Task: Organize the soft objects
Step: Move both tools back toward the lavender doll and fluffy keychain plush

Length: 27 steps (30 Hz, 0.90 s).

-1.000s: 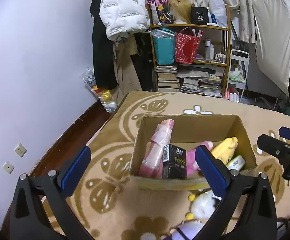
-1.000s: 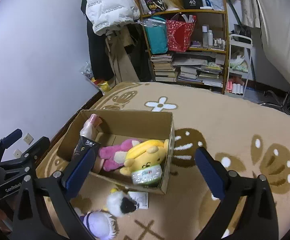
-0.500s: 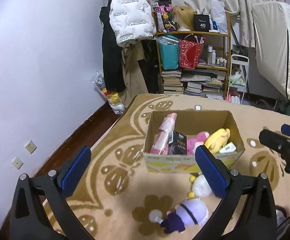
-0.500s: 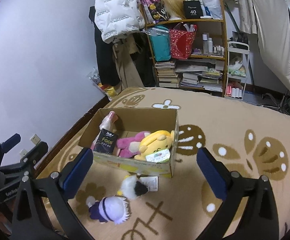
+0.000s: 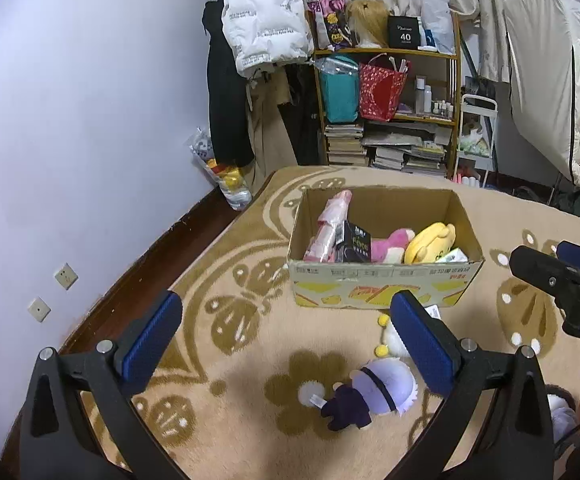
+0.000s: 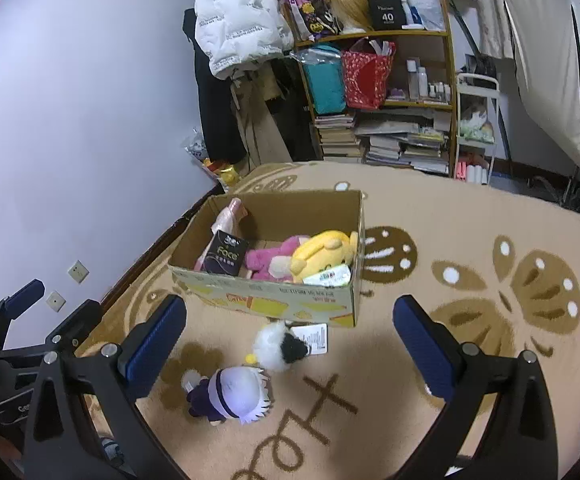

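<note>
Both grippers hover above the rug, jaws spread wide, nothing held: left gripper, right gripper.

Task items: cardboard box sits mid-rug, already holding a pink plush, a yellow plush, a black tissue pack and a pink wrapped roll leaning in the far-left corner. Two toys lie outside, just beside the box's near wall — a white-and-black pompom plush with a paper tag, and a purple-and-white doll nearer the camera.

Risks, judged from this layout:
- The pompom plush is round and fluffy; fingers closing on fur alone could slip off, or catch only the tag.
- The doll's head is bulky and its dark body small, so a pinch on the body may let the head swing and snag the box rim.
- The box's right half looks crowded; a toy dropped there may roll back out.

Textures: rug is short pile with brown floral print; the box is corrugated card, light, and a nudge would likely slide it. Doll's face not visible from either view — orientation uncertain.
</note>
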Each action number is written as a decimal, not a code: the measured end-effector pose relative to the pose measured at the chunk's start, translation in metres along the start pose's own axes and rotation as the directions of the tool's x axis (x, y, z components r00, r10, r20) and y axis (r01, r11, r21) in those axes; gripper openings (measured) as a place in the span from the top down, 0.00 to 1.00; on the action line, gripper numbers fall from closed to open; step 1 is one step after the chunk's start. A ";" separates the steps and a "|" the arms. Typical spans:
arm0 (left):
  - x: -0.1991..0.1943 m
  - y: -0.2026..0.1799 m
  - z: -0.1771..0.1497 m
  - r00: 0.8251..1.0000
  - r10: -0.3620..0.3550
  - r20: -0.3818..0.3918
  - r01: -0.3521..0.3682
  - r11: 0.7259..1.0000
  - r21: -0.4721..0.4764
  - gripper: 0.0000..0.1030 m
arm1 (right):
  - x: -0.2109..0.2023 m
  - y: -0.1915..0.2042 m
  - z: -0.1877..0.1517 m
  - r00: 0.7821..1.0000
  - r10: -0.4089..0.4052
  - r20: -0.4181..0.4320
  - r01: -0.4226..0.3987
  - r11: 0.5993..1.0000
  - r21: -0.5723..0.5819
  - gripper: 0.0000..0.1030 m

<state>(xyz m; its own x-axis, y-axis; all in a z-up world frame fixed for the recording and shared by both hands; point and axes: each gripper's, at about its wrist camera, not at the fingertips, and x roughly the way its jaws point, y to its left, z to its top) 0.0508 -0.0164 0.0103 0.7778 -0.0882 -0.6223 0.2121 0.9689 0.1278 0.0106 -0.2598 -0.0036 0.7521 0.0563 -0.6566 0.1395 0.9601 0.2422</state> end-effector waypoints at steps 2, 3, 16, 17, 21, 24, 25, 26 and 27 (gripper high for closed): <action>0.007 -0.001 -0.004 0.999 -0.034 -0.013 0.034 0.999 -0.003 0.00 | 0.006 -0.003 -0.003 1.000 0.005 -0.012 -0.005 1.000 0.010 0.00; 0.012 -0.001 -0.007 0.998 -0.050 -0.024 0.050 0.999 -0.003 0.00 | 0.010 -0.004 -0.004 1.000 0.006 -0.018 -0.005 1.000 0.015 0.00; 0.051 -0.017 -0.022 0.993 -0.064 -0.097 0.070 0.996 0.063 0.00 | 0.050 -0.024 -0.017 0.998 0.010 -0.061 -0.006 0.997 0.074 0.00; 0.053 -0.017 -0.023 0.993 -0.066 -0.102 0.073 0.996 0.060 0.00 | 0.053 -0.024 -0.017 0.998 0.012 -0.063 -0.007 0.997 0.077 0.00; 0.066 -0.018 -0.027 0.988 -0.077 -0.133 0.084 0.995 0.051 0.00 | 0.065 -0.027 -0.017 0.997 0.020 -0.075 -0.014 0.996 0.088 0.00; 0.075 -0.021 -0.030 0.986 -0.068 -0.150 0.079 0.994 0.069 0.00 | 0.075 -0.028 -0.017 0.996 0.027 -0.088 -0.018 0.995 0.100 0.00; 0.078 -0.023 -0.031 0.985 -0.071 -0.158 0.083 0.994 0.072 0.00 | 0.080 -0.029 -0.017 0.995 0.030 -0.095 -0.020 0.995 0.102 0.00; 0.081 -0.023 -0.032 0.984 -0.072 -0.164 0.085 0.994 0.074 0.00 | 0.084 -0.029 -0.017 0.995 0.031 -0.100 -0.020 0.995 0.103 0.00; 0.084 -0.024 -0.033 0.982 -0.075 -0.172 0.089 0.993 0.076 0.00 | 0.088 -0.029 -0.018 0.994 0.030 -0.105 -0.019 0.994 0.104 0.00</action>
<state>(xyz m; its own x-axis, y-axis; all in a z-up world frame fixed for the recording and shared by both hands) 0.0915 -0.0397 -0.0711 0.6460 -0.1197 -0.7539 0.3254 0.9366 0.1302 0.0611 -0.2783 -0.0809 0.6841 0.1136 -0.7205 0.1914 0.9252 0.3276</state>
